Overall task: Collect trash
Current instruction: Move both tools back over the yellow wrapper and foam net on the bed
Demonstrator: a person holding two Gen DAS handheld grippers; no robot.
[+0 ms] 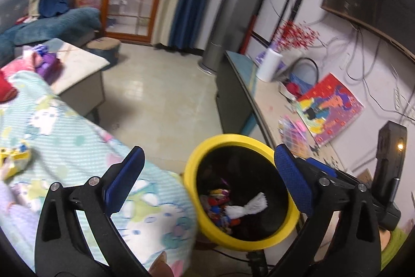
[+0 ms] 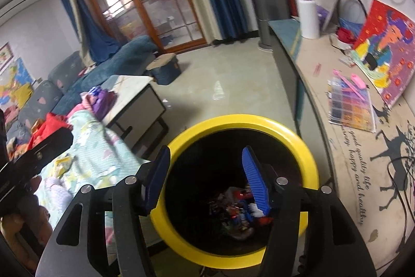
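Observation:
A yellow-rimmed black trash bin [image 1: 215, 144] stands on the floor between the bed and the desk; it also shows in the right wrist view [image 2: 241, 121]. Inside lie colourful wrappers [image 1: 219, 209] and a white crumpled tissue [image 1: 249, 207]. My left gripper [image 1: 207, 175] is open and empty, hovering over the bin's left side and the blanket edge. My right gripper [image 2: 206, 173] is open and empty, directly above the bin's mouth. A yellow wrapper [image 1: 15, 155] lies on the blanket at the left; it also shows in the right wrist view [image 2: 62, 164].
A pastel blanket [image 1: 77, 152] covers the surface at left. A long desk [image 2: 337, 147] on the right carries a colourful painting [image 2: 384, 48], a bead box [image 2: 350, 105] and a paper roll [image 2: 308, 17]. A low table [image 2: 135, 95] and tiled floor [image 1: 160, 100] lie beyond.

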